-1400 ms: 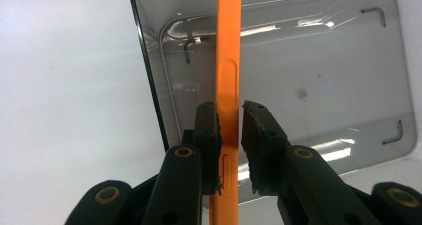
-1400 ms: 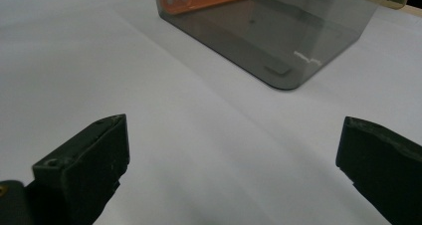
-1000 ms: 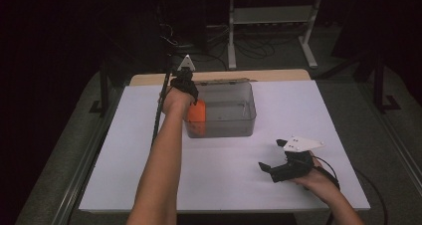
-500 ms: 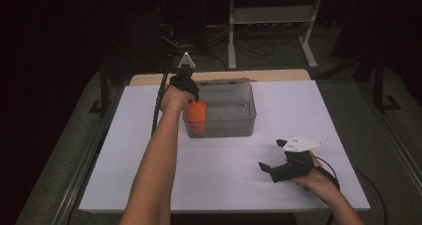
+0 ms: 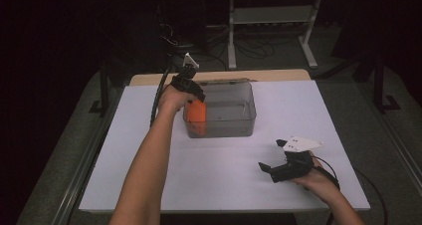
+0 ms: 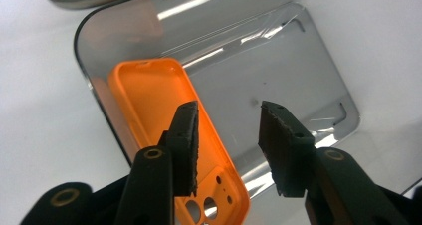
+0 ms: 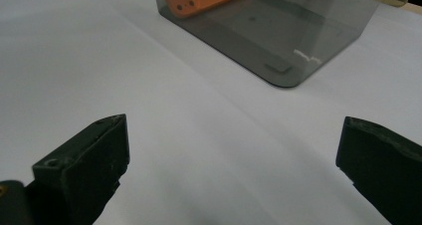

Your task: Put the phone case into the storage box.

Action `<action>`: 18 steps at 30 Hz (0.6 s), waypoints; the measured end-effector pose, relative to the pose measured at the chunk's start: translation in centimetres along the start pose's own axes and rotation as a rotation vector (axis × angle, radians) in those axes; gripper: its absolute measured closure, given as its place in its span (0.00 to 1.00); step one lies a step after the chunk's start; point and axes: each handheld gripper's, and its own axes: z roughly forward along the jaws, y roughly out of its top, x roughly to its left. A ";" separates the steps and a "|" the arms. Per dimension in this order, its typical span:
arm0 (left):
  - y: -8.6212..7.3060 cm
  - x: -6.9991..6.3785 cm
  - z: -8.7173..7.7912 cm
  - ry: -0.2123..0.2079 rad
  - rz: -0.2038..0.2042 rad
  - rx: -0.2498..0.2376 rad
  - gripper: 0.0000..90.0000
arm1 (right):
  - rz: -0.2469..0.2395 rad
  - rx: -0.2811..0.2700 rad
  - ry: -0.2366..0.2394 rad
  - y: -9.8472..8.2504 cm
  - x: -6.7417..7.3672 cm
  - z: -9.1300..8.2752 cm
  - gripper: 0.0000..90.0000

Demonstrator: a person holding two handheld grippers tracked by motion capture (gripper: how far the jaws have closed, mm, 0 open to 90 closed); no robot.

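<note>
Orange plastic phone case (image 6: pixel 164 120), camera cutouts at one end, leans inside smoky transparent plastic bin (image 6: pixel 318 80) on white desk (image 5: pixel 149 150). Left gripper (image 6: pixel 226 135) fingers just opened, apart above case, not pressing it. Right gripper (image 5: pixel 271 171) fingers wide, empty.

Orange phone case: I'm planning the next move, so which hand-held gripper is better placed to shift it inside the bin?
Left hand-held gripper: open right above the orange phone case in the bin.

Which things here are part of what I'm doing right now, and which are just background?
In the job:
- orange phone case, leaning inside the bin
- clear grey bin
- left gripper, fingers just opening, nothing pinched between them

Just about:
- right gripper, open, low over the white table
- metal stand behind the table
</note>
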 end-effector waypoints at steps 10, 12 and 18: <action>-0.4 -0.1 -0.6 -0.043 0.116 -0.096 0.50 | -0.003 0.001 0.000 0.0 0.0 0.1 0.00; -0.6 -0.1 -0.9 -0.049 0.143 -0.120 0.46 | 0.002 0.004 -0.001 0.0 -0.1 0.1 0.00; -1.3 0.3 -1.4 -0.074 0.194 -0.168 0.37 | -0.001 0.005 0.002 -0.1 -0.1 0.1 0.00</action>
